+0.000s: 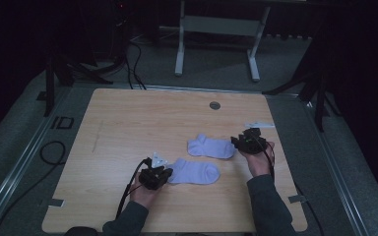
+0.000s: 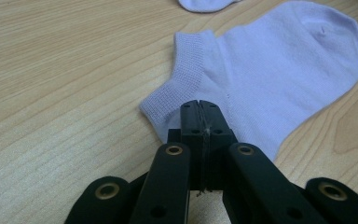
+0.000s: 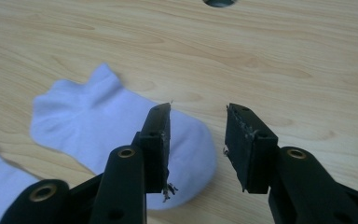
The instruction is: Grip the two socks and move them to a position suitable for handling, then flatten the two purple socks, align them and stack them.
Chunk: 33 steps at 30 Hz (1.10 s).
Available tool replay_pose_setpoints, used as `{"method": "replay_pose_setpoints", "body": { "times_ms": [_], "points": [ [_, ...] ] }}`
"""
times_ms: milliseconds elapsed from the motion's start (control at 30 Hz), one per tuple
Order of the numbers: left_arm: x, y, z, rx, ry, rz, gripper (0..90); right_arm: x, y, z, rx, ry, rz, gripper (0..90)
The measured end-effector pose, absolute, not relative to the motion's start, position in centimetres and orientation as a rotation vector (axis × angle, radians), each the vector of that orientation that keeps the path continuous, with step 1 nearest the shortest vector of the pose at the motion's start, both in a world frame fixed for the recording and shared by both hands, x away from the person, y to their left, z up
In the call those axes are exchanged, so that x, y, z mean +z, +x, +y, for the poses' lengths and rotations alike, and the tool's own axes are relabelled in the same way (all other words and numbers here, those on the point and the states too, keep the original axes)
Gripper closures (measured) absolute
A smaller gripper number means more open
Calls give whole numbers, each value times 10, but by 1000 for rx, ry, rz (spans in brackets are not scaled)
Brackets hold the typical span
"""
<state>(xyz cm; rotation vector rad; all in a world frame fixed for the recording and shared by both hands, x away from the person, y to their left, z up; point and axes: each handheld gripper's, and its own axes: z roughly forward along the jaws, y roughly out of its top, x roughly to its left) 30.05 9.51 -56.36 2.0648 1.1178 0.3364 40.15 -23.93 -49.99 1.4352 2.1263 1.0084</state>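
While two pale socks lie side by side mid-table, the left gripper (image 2: 199, 109) pinches the near sock (image 1: 195, 171) at its cuff. Right gripper (image 3: 198, 135) gapes, holding nothing, beside the far sock (image 1: 211, 147). One wooden table (image 1: 128, 123) stands in a dark room.

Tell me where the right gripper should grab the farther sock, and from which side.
Pinch the rounded toe of the farther sock, coming from the right: it lies flat, and that end sits just beside the right gripper, whose jaws stand open.

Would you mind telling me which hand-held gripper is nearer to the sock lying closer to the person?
The left hand-held gripper: it is shut on the near sock's cuff edge. The right hand-held gripper stands open at the far sock's toe.
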Motion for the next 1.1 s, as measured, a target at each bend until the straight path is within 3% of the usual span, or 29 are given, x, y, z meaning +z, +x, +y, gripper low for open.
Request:
{"method": "replay_pose_setpoints", "body": {
  "times_ms": [467,1100],
  "points": [
    [-564,300,95,340,2065,1117,894,-500,406,-214,1021,1276,2256,558],
    [-564,300,95,333,2064,1117,882,-521,421,-159,897,982,2440,579]
  ]
}}
